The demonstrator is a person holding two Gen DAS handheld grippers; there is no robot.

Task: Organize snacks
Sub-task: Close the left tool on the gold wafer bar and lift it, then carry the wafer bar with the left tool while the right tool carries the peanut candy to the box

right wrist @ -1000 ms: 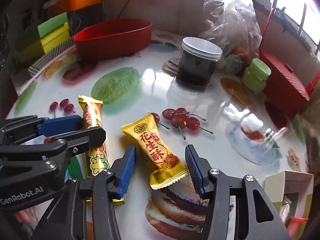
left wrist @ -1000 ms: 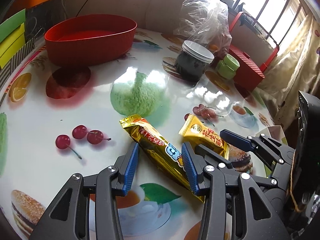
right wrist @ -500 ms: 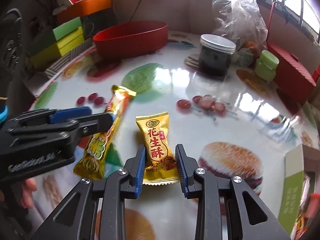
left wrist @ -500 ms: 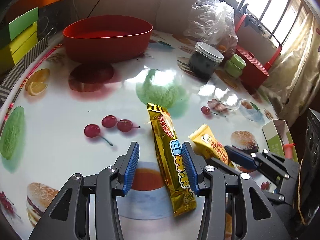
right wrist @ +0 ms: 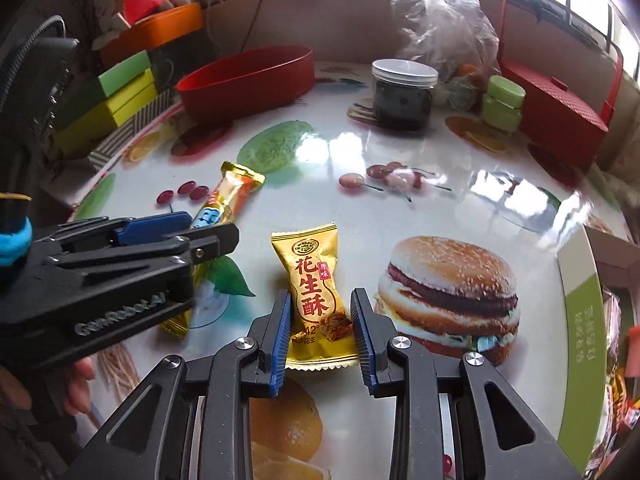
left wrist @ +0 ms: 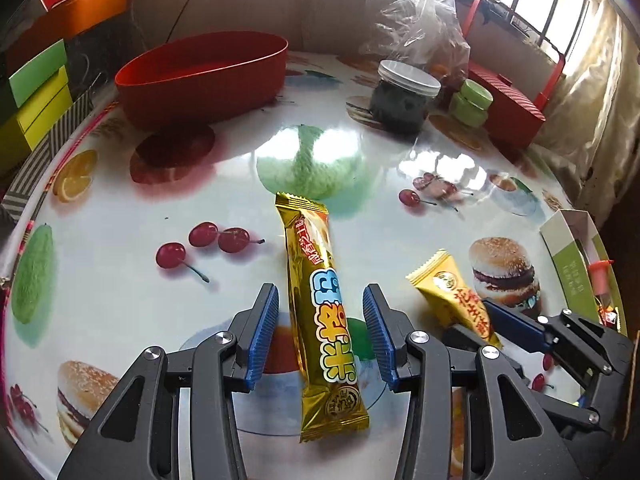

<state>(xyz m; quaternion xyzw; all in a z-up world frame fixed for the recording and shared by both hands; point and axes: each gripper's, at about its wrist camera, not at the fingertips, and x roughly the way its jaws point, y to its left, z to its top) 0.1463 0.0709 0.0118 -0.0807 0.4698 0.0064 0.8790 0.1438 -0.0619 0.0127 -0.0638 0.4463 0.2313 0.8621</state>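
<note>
Right tool (right wrist: 319, 330): jaws have just been closing and now pinch the peanut candy packet (right wrist: 316, 296) at lower centre of its frame. Left tool (left wrist: 318, 336) stands open astride the long gold bar (left wrist: 320, 300), pads apart from it.

Risk: slick foil slipping from the right pads; the bar sliding on the glossy table (left wrist: 120, 300).

Versus earlier: the bar lay diagonal, now near upright in frame.

Glossy food-print table (left wrist: 120, 300) bearing red oval bowl (left wrist: 204, 76), dark lidded jar (left wrist: 402, 98), two gold snack packets (left wrist: 320, 312) (right wrist: 318, 300).
</note>
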